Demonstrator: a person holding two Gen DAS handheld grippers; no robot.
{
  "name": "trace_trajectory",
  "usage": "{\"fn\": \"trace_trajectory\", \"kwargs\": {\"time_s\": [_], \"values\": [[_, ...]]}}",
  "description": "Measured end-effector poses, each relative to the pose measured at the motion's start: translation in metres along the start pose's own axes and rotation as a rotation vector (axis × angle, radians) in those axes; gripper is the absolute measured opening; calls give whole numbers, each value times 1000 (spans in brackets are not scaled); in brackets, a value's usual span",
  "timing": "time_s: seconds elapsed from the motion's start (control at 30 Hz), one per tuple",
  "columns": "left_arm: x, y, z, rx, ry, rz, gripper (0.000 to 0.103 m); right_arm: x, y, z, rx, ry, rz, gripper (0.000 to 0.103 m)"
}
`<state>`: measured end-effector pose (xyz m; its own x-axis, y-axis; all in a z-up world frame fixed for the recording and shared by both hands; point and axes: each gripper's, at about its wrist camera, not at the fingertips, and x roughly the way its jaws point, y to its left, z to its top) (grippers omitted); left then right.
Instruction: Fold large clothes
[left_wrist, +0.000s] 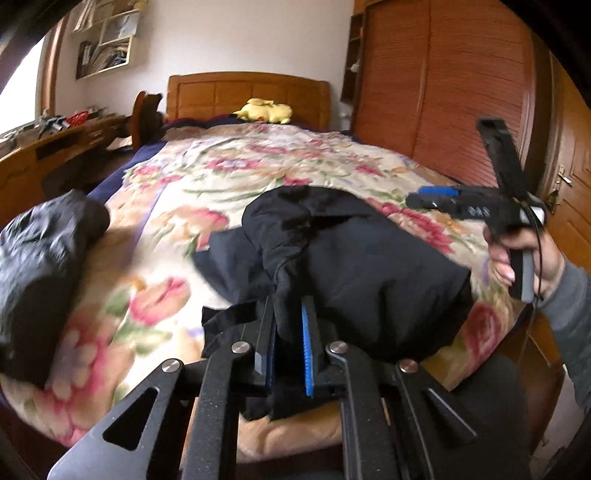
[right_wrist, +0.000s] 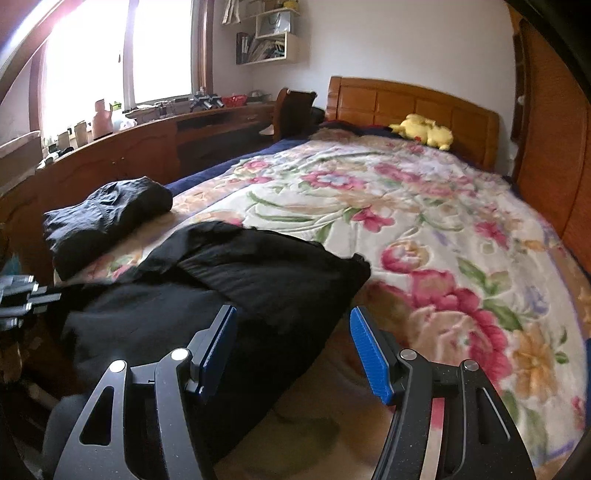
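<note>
Bed (right_wrist: 424, 206): floral quilt covers it and gives wide flat room beyond the work; any fold is best laid out toward that open stretch.
Black garment (left_wrist: 369, 266): large, dark, bunched in a heap at the near edge of the bed, part of it hanging toward the person; it looks not yet flattened, so spreading comes first.
Folded dark bundle (right_wrist: 107, 218): lies apart at the left side of the bed, probably finished; keep the heap from dragging into it.
Right tool (right_wrist: 293, 347): blue pads stand apart with nothing between them, hovering at the right edge of the heap; judged best to take a matching edge there before any lift.
Left tool (left_wrist: 290, 336): pads together on a pinch of the black cloth near the hem; the grip looks thin, so pull evenly and low.
</note>
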<state>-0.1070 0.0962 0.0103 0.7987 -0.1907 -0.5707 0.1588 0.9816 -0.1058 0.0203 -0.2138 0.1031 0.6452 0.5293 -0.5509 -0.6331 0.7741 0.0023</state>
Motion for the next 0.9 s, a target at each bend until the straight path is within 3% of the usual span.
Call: {"fn": "trace_trajectory", "kwargs": {"time_s": [0.3,0.43,0.5,0.57,0.9], "values": [[-3,0,-15,-6,-4,21,13,75,-12,18,36,87,1,65],[-13,2,-14,-11,-16,26,22,87,-20,23,60,105,24,65],[-19,5,-16,-12,-26,41,37,89,-21,24,59,109,22,65],[-25,8,-21,-15,-34,49,41,90,-22,26,53,112,21,65],[-36,10,-45,-19,-17,68,42,98,-25,31,59,120,-21,72]]}}
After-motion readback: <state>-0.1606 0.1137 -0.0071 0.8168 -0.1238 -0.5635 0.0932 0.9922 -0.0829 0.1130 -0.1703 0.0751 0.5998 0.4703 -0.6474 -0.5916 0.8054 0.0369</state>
